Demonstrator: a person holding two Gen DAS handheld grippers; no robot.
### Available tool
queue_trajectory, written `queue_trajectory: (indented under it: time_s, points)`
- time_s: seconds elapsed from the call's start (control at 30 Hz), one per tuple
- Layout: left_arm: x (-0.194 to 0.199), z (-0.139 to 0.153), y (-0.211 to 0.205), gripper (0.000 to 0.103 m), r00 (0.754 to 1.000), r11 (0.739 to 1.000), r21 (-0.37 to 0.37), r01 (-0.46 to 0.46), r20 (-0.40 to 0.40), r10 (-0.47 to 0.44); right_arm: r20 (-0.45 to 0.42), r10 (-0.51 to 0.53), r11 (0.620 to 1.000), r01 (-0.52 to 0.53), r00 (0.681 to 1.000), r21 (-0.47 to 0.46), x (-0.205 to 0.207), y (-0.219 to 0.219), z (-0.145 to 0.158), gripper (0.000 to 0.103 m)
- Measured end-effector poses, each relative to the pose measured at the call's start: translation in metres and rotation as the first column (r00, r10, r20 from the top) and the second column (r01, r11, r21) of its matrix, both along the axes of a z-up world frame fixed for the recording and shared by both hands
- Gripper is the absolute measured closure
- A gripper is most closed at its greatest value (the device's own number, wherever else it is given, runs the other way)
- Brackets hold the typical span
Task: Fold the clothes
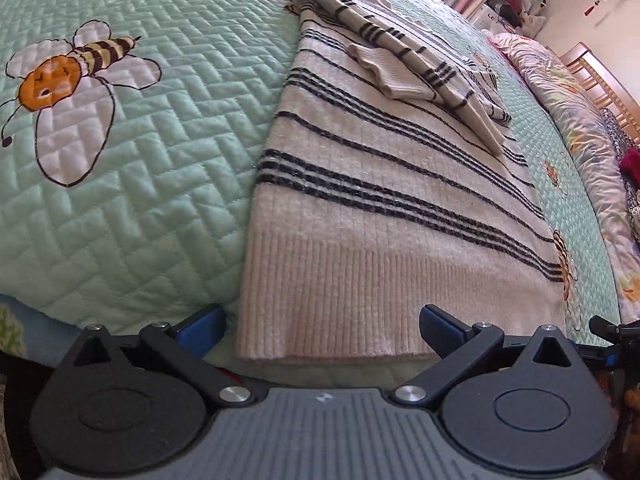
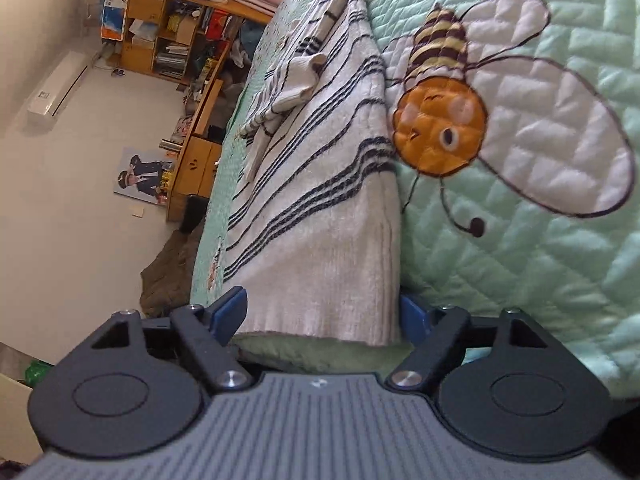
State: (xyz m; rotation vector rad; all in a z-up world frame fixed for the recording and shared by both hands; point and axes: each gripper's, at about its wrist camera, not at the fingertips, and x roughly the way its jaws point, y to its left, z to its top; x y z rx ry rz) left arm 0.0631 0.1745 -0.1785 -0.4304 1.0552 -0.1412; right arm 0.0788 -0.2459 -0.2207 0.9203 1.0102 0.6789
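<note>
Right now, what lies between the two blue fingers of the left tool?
The ribbed hem of the striped sweater, lying on the green bee quilt. The left wrist view shows it, with the fingers spread wide on either side.

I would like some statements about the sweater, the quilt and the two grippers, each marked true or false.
1. The sweater is cream with dark stripes. True.
2. The left gripper is shut on the hem. False: its jaws stand open on either side of the ribbed hem.
3. A sleeve lies folded across the sweater's body. True.
4. The quilt is plain red. False: it is mint green with bee pictures.
5. The right gripper has open jaws at the sweater's bottom edge. True.
</note>
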Motion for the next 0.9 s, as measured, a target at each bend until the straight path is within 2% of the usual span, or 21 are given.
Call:
queue_trajectory:
  time_s: [0.1, 0.2, 0.3, 0.37, 0.43, 0.6, 0.7, 0.8, 0.87, 0.9]
  points:
    - [-0.002, 0.001, -0.008, 0.002, 1.000, 1.000, 0.022, 0.017, 0.018, -0.017, 0.013, 0.020, 1.000, -0.020, 1.000, -0.006, 0.002, 0.009, 0.001, 0.022]
    - [-0.006, 0.003, -0.012, 0.012, 0.998, 0.998, 0.047, 0.032, 0.043, -0.034, 0.021, 0.018, 1.000, -0.018, 1.000, -0.007, -0.001, 0.009, 0.000, 0.028]
    - [-0.007, 0.004, -0.002, 0.021, 0.999, 1.000, 0.016, 0.019, 0.050, -0.020, -0.002, -0.007, 1.000, 0.007, 1.000, 0.014, -0.003, 0.001, -0.008, 0.047]
    - [-0.007, 0.003, 0.008, 0.026, 0.999, 0.999, -0.031, 0.007, 0.043, -0.006, -0.023, -0.029, 0.999, 0.030, 0.999, 0.027, -0.005, -0.004, -0.014, 0.063]
    - [-0.004, 0.001, 0.018, 0.027, 1.000, 0.996, -0.087, -0.008, 0.026, 0.011, -0.033, -0.043, 0.999, 0.044, 0.999, 0.028, -0.006, -0.007, -0.018, 0.070]
    - [0.003, -0.001, 0.029, 0.028, 1.000, 0.978, -0.205, -0.027, -0.003, 0.027, -0.043, -0.053, 0.997, 0.055, 0.998, 0.047, -0.005, -0.008, -0.020, 0.070]
    - [0.006, -0.004, 0.032, 0.028, 0.999, 0.969, -0.243, -0.035, -0.018, 0.032, -0.044, -0.055, 0.997, 0.057, 0.998, 0.052, -0.003, -0.008, -0.021, 0.070]
    - [0.006, -0.008, 0.040, 0.042, 0.998, 0.961, -0.273, -0.049, -0.038, 0.040, -0.045, -0.053, 0.996, 0.056, 0.998, 0.069, -0.003, -0.008, -0.024, 0.070]
    - [0.005, -0.015, 0.052, 0.071, 0.995, 0.949, -0.304, -0.086, -0.067, 0.069, -0.041, -0.051, 0.995, 0.054, 0.998, 0.081, -0.002, -0.009, -0.026, 0.070]
    - [0.004, -0.019, 0.058, 0.080, 0.992, 0.941, -0.318, -0.113, -0.087, 0.089, -0.042, -0.052, 0.995, 0.055, 0.998, 0.087, -0.002, -0.010, -0.027, 0.070]
